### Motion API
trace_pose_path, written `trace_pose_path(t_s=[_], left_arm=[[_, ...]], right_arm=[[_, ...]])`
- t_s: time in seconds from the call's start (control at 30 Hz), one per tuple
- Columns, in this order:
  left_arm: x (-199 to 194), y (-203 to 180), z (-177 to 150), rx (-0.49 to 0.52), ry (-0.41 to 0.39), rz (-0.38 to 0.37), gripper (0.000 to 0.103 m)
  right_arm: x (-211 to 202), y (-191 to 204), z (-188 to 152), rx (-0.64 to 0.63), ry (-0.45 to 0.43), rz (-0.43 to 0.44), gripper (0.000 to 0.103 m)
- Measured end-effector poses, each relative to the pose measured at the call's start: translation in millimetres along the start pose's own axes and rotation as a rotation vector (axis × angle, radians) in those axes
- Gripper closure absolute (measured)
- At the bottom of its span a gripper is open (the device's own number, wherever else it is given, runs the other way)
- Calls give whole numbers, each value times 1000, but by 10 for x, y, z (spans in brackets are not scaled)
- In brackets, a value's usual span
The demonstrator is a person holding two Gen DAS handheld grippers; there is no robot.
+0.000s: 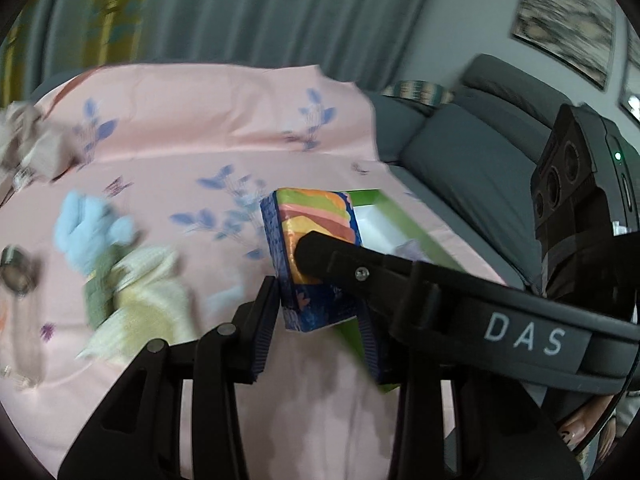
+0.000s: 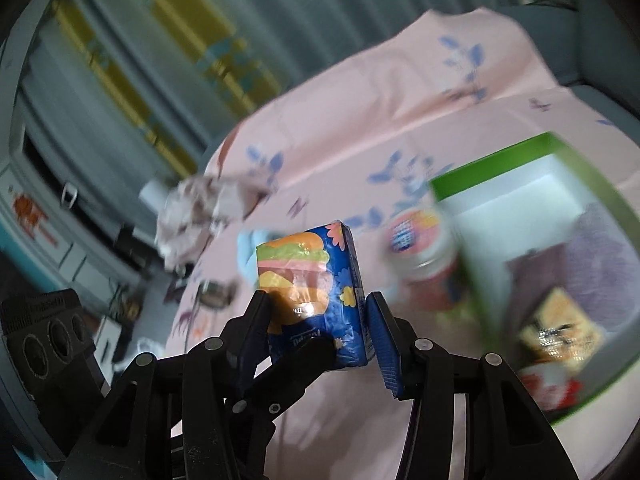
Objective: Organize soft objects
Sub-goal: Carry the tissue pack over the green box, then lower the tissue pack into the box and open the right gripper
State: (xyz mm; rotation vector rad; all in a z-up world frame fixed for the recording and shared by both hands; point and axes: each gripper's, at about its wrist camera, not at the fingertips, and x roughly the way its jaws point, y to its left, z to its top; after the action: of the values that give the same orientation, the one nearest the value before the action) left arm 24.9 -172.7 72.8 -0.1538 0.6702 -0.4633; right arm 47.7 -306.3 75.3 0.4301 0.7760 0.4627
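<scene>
Both claws [image 2: 316,316] around tissue pack [image 2: 308,280]

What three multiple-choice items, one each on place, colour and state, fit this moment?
1. Where is the purple cloth? A in the box; B in a claw; C on a shelf.
2. What colour is the box rim? A red; B green; C blue.
3. How is the pack? A lying flat; B held in a claw; C inside the box.

Key: 1 A, the cloth lies within the box walls. 2 B, the rim shows green. 3 B, the right claw pads press its sides.
</scene>
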Motion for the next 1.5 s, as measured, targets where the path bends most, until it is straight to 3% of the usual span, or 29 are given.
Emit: trace_pose_path(t_s=[0.23,0.43,0.83,1.1,1.17,1.23,1.33,1.43,1.5], left_arm=[[422,-530,127,103,32,-94,67],[873,-848,123,149,123,-188,68],[1467,-1020,-23,120,290,-252,67],[1532,-1008,-93,56,343,-271,63],[1464,-1012,-87,66,340,-239,43],[1380,-979,-71,81,313,-205,36],[1132,-847,-34,48,261,-223,20],[867,-679,13,19,220,-206,14],[674,-541,32,1,186,-171,8]], right_arm=[[-417,-605,98,145,-110,-57,51],[-563,-1120,76,294,-151,-150,51],[-467,-1652,19,439,-94,-280,51],[-429,-1709,-4,448,-69,-350,51],[-446,-1688,-3,441,-78,-359,51],[-471,-1651,4,429,-84,-340,50],[-496,-1539,33,390,-95,-350,38],[-511,-1423,47,361,-109,-345,34],[-514,-1333,59,336,-117,-352,26]])
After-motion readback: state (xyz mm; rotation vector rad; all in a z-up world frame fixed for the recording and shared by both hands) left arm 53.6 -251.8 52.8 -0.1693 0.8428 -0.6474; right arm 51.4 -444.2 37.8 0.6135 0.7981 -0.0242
